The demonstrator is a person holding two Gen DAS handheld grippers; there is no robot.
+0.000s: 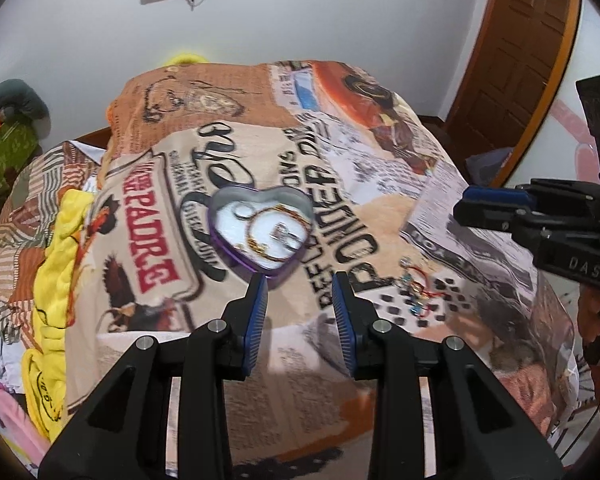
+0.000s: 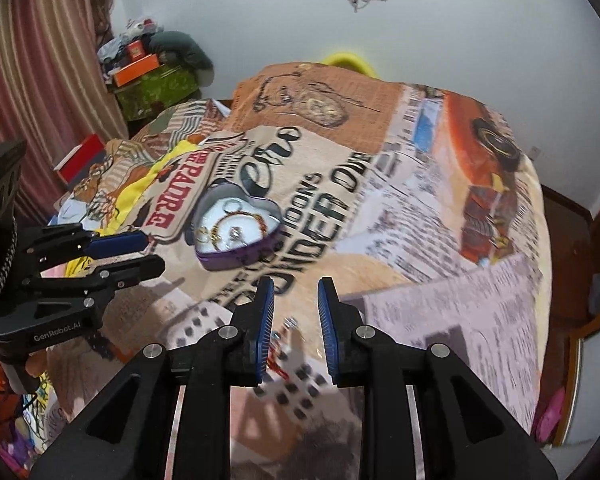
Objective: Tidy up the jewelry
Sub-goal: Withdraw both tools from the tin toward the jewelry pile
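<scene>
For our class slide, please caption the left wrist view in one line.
Open left gripper faces a heart-shaped tin holding jewelry; a loose bracelet lies on the printed blanket.

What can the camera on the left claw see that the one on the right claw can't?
Only the left wrist view shows the brown wooden door and the whole small tangle of loose jewelry lying on the printed blanket.

Only the right wrist view shows the striped curtain and the red box near it.

Both show the open heart-shaped tin with a gold bracelet inside, and each view catches the other claw: the right claw and the left claw. Both claws are open and empty.
</scene>
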